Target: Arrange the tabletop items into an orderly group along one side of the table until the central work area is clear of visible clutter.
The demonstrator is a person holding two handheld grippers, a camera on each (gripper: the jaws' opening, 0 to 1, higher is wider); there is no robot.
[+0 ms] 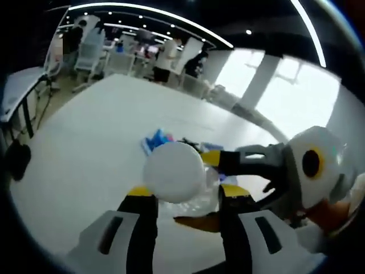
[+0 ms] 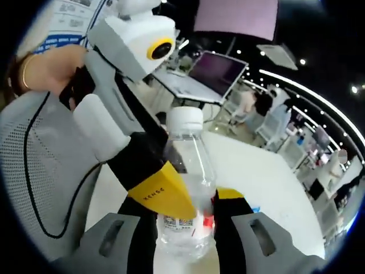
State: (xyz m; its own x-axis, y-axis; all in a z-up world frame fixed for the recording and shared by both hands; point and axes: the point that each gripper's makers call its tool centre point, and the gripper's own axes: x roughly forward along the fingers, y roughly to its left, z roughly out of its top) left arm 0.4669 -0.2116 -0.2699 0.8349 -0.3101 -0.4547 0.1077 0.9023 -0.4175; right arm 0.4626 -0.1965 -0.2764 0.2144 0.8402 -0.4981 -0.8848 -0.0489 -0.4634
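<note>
Gripping one clear bottle (image 2: 185,188) from both sides — right gripper (image 2: 185,228) clamped low on the body, left gripper (image 2: 165,188) entering from 10 o'clock, pinching higher. Long axis upright toward 12 o'clock, white cap (image 1: 174,171) facing left gripper (image 1: 182,197), above white table (image 1: 85,148) — blue clutter (image 1: 157,140) beyond.

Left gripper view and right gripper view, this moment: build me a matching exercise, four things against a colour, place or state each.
Things:
1. bottle cap
2. plastic bottle
3. blue packets
4. laptop

Descriptions:
A. lying on the white table beyond the bottle
B. open on a desk in the background, screen purplish
C. clear, held between the jaws of both the left gripper and right gripper
D. white, screwed on top

Pairs: 1-D, 2-C, 3-A, 4-B
</note>
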